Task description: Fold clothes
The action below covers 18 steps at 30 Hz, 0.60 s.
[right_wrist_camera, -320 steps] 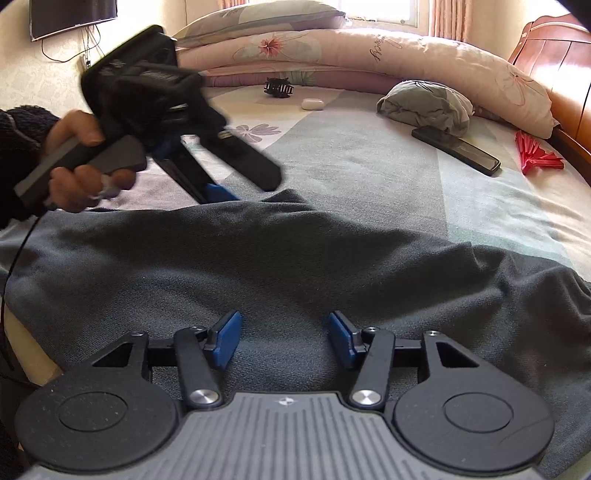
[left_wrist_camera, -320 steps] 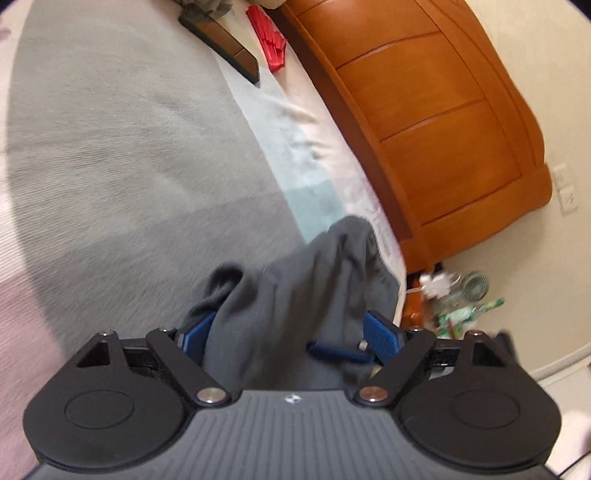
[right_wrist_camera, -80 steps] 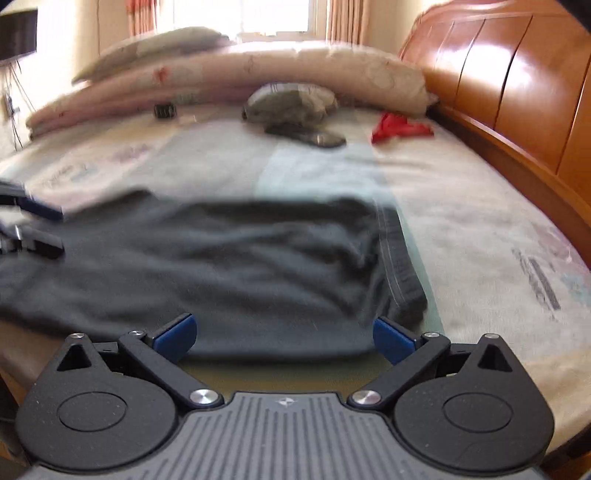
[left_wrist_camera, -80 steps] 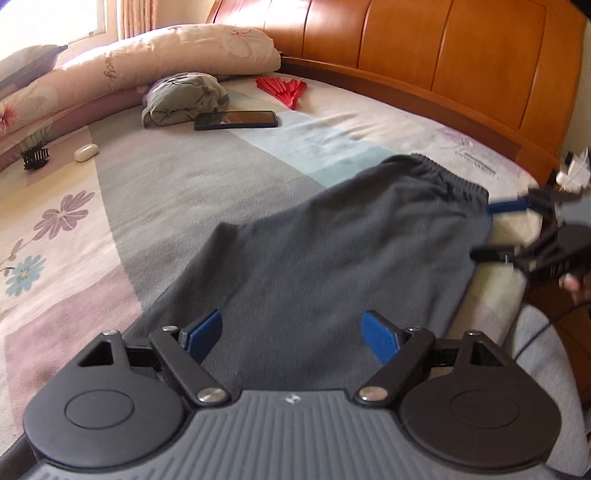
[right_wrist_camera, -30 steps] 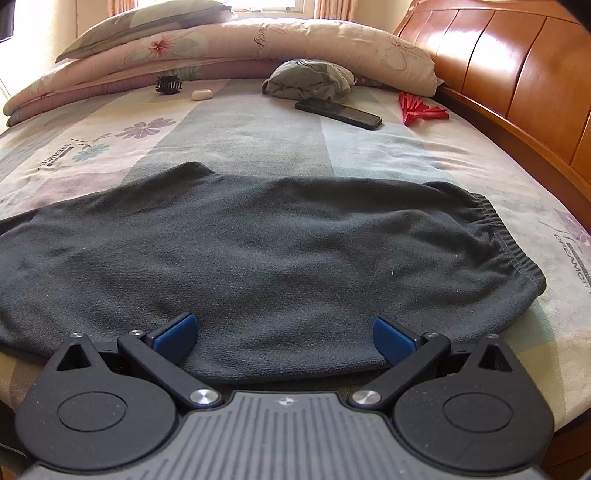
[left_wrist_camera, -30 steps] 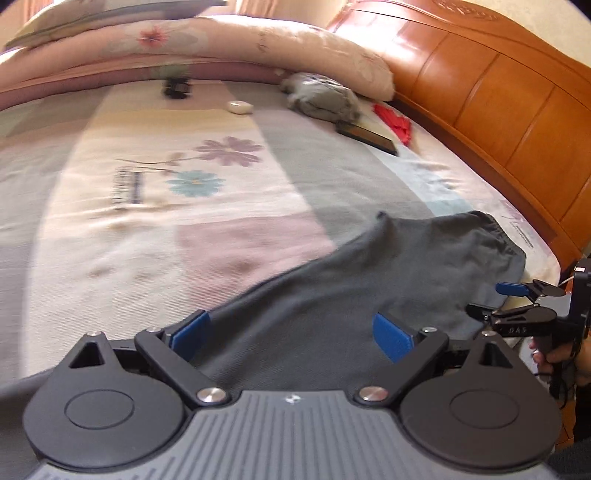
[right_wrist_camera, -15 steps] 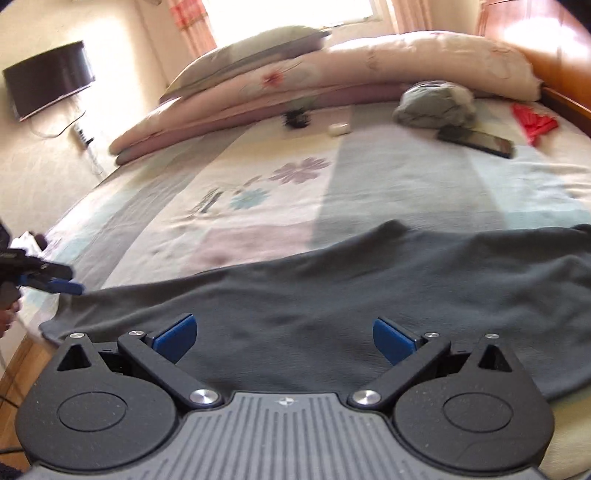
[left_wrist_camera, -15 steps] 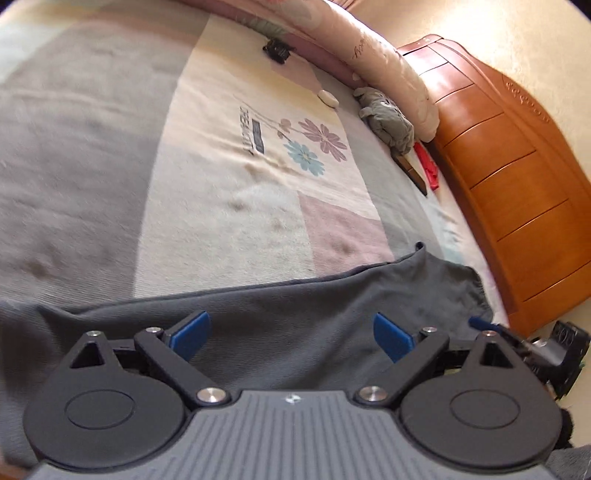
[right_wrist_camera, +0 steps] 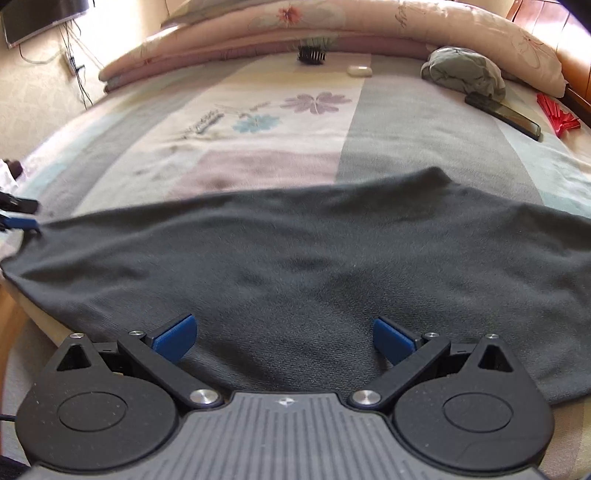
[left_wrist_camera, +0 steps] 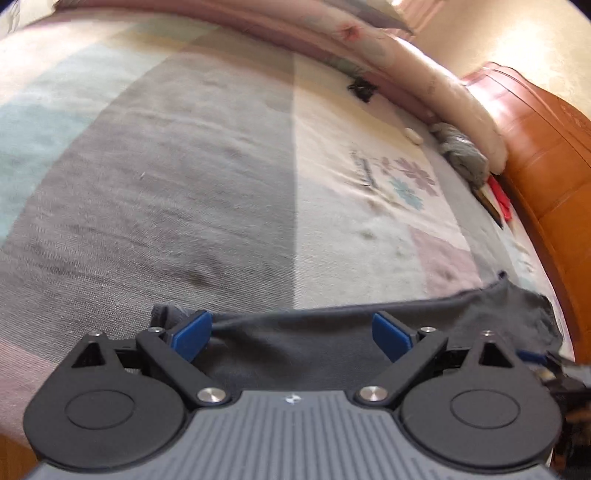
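Dark grey trousers lie spread flat across the near edge of the bed. My right gripper hovers open over their near hem, blue pads wide apart with only cloth below. At the trousers' left end sits my left gripper, seen small at the edge of the right wrist view. In the left wrist view my left gripper is open, and the leg end of the trousers lies between its fingers, with the cuff bunched by the left pad. A tip of my right gripper shows far right.
The bedspread is patterned with flowers. Pillows line the back. A bundled grey-green garment, a dark phone, a red fan, a hairbrush and a small white object lie there. The wooden headboard stands on the right.
My left gripper has travelled left along the trousers to the leg end, which now lies between its fingers. My right gripper has come closer over the middle of the garment. Both stay open.
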Each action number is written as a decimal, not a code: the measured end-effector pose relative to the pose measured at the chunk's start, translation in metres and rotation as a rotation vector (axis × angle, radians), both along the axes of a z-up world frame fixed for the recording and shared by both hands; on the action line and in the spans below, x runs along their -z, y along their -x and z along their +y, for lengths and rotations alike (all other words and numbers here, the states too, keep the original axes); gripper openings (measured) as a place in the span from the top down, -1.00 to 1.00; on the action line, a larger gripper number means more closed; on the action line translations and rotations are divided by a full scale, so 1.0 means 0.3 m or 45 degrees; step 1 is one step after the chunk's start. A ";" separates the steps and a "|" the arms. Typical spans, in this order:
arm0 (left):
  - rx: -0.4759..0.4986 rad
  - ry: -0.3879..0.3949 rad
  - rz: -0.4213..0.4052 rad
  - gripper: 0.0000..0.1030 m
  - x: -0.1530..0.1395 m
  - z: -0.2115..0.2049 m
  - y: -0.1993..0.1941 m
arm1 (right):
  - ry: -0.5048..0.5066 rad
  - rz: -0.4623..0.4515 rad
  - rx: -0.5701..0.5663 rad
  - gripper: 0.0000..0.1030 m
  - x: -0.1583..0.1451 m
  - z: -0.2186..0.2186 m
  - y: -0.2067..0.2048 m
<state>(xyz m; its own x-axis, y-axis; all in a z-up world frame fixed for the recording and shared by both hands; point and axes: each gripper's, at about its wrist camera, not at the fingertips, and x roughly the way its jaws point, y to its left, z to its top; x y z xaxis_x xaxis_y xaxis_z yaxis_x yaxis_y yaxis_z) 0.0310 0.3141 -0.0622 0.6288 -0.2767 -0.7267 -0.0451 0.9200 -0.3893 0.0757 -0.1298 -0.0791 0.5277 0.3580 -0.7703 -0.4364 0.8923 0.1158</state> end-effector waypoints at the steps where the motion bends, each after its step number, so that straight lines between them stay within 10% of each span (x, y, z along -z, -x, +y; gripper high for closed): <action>1: 0.050 -0.012 -0.021 -0.83 -0.013 -0.027 0.022 | 0.013 -0.016 0.004 -1.00 0.004 0.009 0.004; 6: 0.261 -0.074 -0.058 -0.84 -0.003 -0.168 0.102 | -0.031 -0.063 0.085 -1.00 0.008 0.012 0.003; 18: 0.120 -0.088 -0.033 -0.83 -0.002 -0.068 0.185 | -0.056 -0.082 0.110 -1.00 0.015 0.013 0.006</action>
